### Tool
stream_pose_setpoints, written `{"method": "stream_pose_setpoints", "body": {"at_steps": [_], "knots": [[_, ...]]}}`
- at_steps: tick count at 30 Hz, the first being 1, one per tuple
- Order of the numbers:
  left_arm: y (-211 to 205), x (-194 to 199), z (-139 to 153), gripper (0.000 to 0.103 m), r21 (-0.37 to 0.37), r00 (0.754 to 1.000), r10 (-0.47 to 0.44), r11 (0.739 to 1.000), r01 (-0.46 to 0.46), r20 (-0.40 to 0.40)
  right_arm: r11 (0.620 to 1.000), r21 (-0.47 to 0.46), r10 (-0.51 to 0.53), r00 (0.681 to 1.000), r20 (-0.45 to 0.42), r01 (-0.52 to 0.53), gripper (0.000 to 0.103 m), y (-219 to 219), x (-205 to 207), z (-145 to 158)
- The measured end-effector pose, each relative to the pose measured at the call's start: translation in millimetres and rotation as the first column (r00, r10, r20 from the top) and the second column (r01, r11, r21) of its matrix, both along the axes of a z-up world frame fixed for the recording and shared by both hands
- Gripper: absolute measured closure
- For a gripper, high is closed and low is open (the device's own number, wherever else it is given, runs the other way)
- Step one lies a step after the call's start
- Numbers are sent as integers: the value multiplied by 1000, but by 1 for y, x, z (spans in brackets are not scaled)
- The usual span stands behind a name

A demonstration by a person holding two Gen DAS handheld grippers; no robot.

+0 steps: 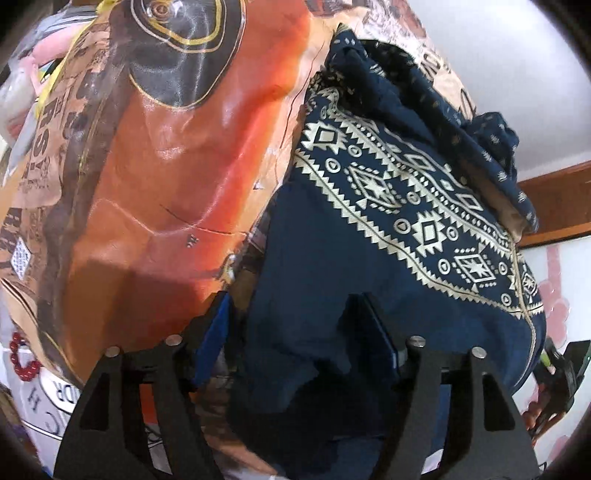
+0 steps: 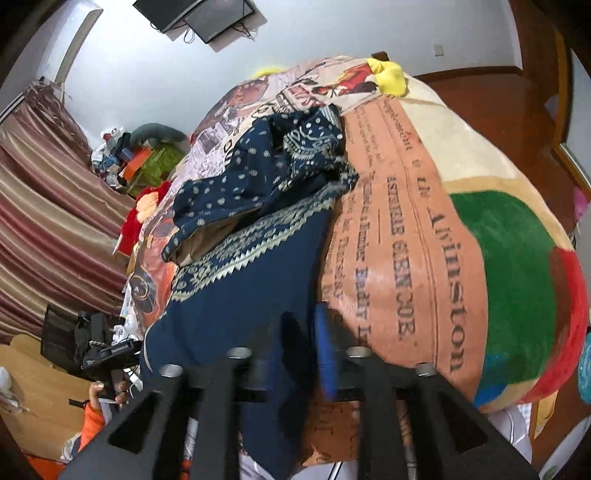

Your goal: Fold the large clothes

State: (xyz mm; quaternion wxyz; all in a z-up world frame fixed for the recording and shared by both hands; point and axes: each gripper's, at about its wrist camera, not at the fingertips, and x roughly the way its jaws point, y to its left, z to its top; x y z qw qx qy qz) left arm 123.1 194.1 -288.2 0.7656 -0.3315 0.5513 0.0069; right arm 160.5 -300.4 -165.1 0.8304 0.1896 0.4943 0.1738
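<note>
Hovering w/ both sets of jaws released over the navy garment [image 1: 332, 266] on the printed blanket [image 1: 155, 177]. Left gripper [image 1: 291, 332] straddles its near hem, right gripper [image 2: 306, 354] its blanket-side edge, nothing pinched. Next, I reckon: clamp both, fold toward far edge.

Probably a home bedroom: blanketed bed [image 2: 424, 206], striped curtains [image 2: 51, 206], wall-mounted screens [image 2: 199, 14].

Navy patterned cloth garment [image 1: 369, 229] looks matt and soft; the orange printed blanket [image 1: 177, 155] under it is shiny, probably plush fleece.
</note>
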Motion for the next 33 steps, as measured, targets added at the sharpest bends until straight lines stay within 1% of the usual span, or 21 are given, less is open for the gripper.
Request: {"method": "stream_pose_setpoints", "body": {"at_steps": [1, 2, 3, 4, 5, 6, 8, 9, 11, 12, 13, 14, 16, 17, 18, 20, 23, 25, 26, 30, 33], "knots": [[-2, 0, 1, 33, -11, 1000, -11, 1000, 11, 10, 1000, 25, 9, 1000, 3, -9, 31, 1, -3, -1], [-6, 2, 2, 33, -29, 999, -26, 999, 27, 21, 998, 57, 23, 1000, 11, -23, 7, 3, -6, 0], [-9, 3, 4, 33, -33, 999, -37, 999, 37, 27, 997, 70, 41, 999, 15, -42, 0, 7, -7, 0], [-13, 6, 7, 33, -30, 998, -54, 998, 55, 31, 995, 70, 65, 998, 21, -67, 0, 13, -8, 0], [-15, 8, 9, 33, -23, 997, -67, 997, 68, 33, 995, 49, 90, 996, 28, -91, 0, 20, -9, 0], [-17, 10, 11, 33, -16, 996, -78, 997, 78, 36, 994, 4, 106, 994, 25, -106, 0, 28, -8, -2], [-21, 14, 17, 33, -15, 994, -99, 995, 100, 51, 992, -63, 114, 993, 9, -113, 0, 40, -5, -6], [-24, 16, 20, 35, -13, 993, -107, 994, 107, 59, 991, -74, 108, 994, 10, -107, 0, 42, -5, -8], [-30, 18, 28, 41, 6, 989, -126, 992, 126, 81, 993, -73, 93, 996, 12, -92, 0, 43, -4, -9], [-33, 19, 33, 47, 20, 986, -137, 991, 135, 93, 994, -70, 91, 996, 14, -90, 0, 43, -4, -9], [-36, 19, 36, 54, 32, 984, -145, 989, 143, 101, 993, -65, 98, 995, 24, -96, 8, 44, -5, -7], [-40, 20, 41, 58, 46, 981, -158, 987, 153, 113, 993, -56, 108, 993, 38, -106, 21, 44, -6, -6], [-43, 20, 48, 76, 64, 976, -177, 983, 170, 129, 989, -48, 141, 988, 55, -139, 32, 48, -8, -3], [-46, 20, 54, 81, 78, 971, -191, 980, 181, 143, 988, -56, 150, 987, 59, -146, 41, 51, -8, -3], [-48, 22, 58, 86, 87, 967, -200, 978, 188, 155, 986, -62, 158, 985, 67, -154, 48, 54, -9, -3], [-50, 21, 71, 89, 114, 957, -218, 973, 199, 193, 985, -71, 160, 984, 72, -155, 66, 58, -8, -4], [-52, 23, 90, 92, 132, 939, -230, 970, 202, 254, 985, -70, 162, 983, 88, -156, 84, 62, -4, -3], [-51, 27, 104, 93, 128, 927, -232, 971, 202, 294, 984, -73, 170, 980, 106, -163, 88, 66, -1, 1], [-53, 32, 114, 93, 132, 919, -232, 971, 199, 318, 983, -79, 178, 975, 130, -168, 90, 68, 1, 5], [-54, 52, 147, 94, 127, 890, -225, 974, 189, 397, 980, -80, 197, 957, 212, -184, 91, 73, 10, 25], [-46, 66, 169, 94, 96, 869, -191, 982, 165, 457, 979, -93, 199, 940, 277, -180, 92, 74, 24, 44]]}}
